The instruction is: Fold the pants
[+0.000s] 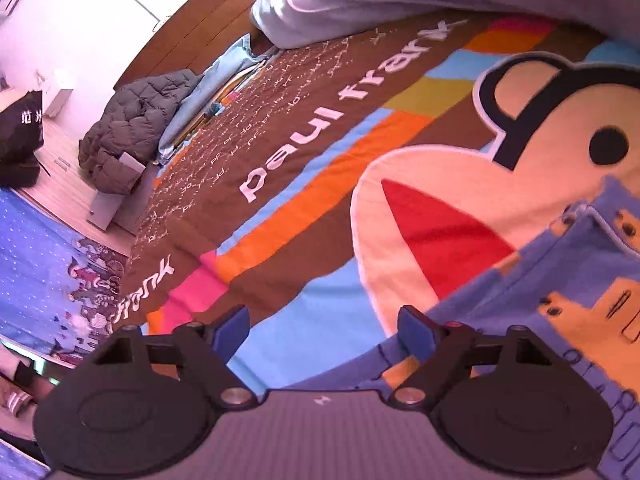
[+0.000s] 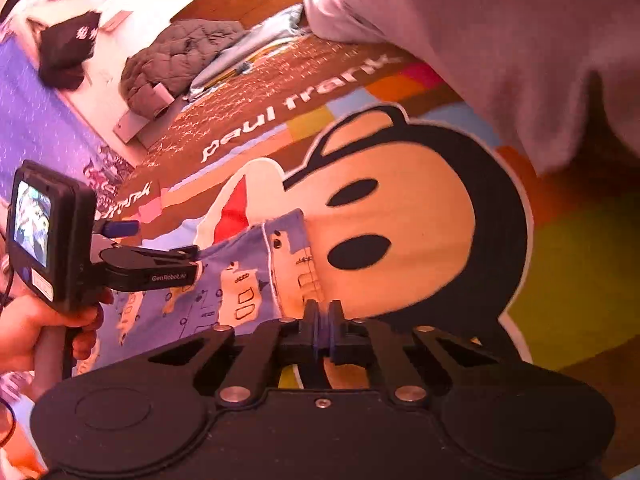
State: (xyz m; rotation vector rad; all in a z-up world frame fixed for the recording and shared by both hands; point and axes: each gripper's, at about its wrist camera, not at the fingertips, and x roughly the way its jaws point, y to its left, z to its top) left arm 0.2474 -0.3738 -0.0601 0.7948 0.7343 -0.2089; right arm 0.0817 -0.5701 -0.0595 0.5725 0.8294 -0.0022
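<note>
Right tongs are pinched nearly shut at the pants edge, though whether cloth is caught can't be told. Left tongs are kept wide open, nothing held, with the pants spread flat on the bed cover, probably ready for folding.

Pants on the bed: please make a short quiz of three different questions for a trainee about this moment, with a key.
1. True or false: the jaws of the left hand-held gripper stand wide apart.
2. What lies directly under the pants?
A. a blanket with a cartoon monkey
B. a bare wooden floor
C. a white table
3. Fill in: the white lettering on the brown band reads "paul ____".

Key: 1 true; 2 A; 3 frank.
</note>
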